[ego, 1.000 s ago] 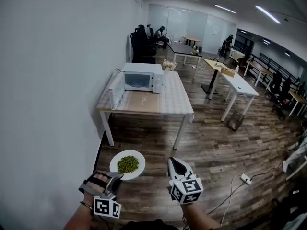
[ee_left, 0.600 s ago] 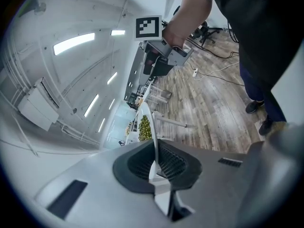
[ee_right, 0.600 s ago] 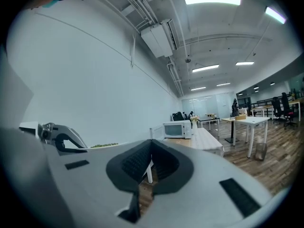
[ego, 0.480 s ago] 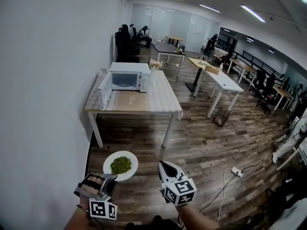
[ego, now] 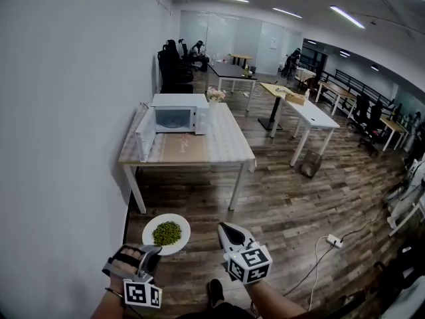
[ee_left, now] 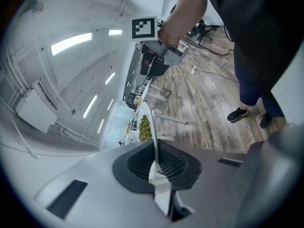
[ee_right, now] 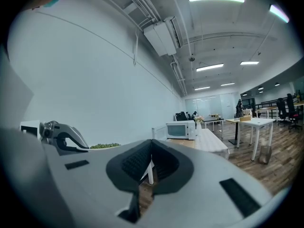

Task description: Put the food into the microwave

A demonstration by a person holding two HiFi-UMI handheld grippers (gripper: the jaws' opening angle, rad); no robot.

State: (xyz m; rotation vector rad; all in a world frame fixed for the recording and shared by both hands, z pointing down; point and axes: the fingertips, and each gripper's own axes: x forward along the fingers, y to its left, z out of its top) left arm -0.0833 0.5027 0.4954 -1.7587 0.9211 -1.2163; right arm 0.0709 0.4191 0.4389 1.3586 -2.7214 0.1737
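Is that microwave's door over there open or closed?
Open. In the head view the door stands swung out at the left of the microwave, and the inside of the oven shows.

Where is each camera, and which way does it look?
Head view: on the person's head, facing forward and down at the open microwave on the table; both forearms, the left gripper holding the plate of green peas, the right gripper show.
Left gripper view: on the left gripper, looking along jaws shut on the plate's rim, across to the right gripper and legs.
Right gripper view: on the right gripper, looking along shut jaws toward the microwave; left gripper at left.
Shared: head and right gripper views both show microwave and peas.
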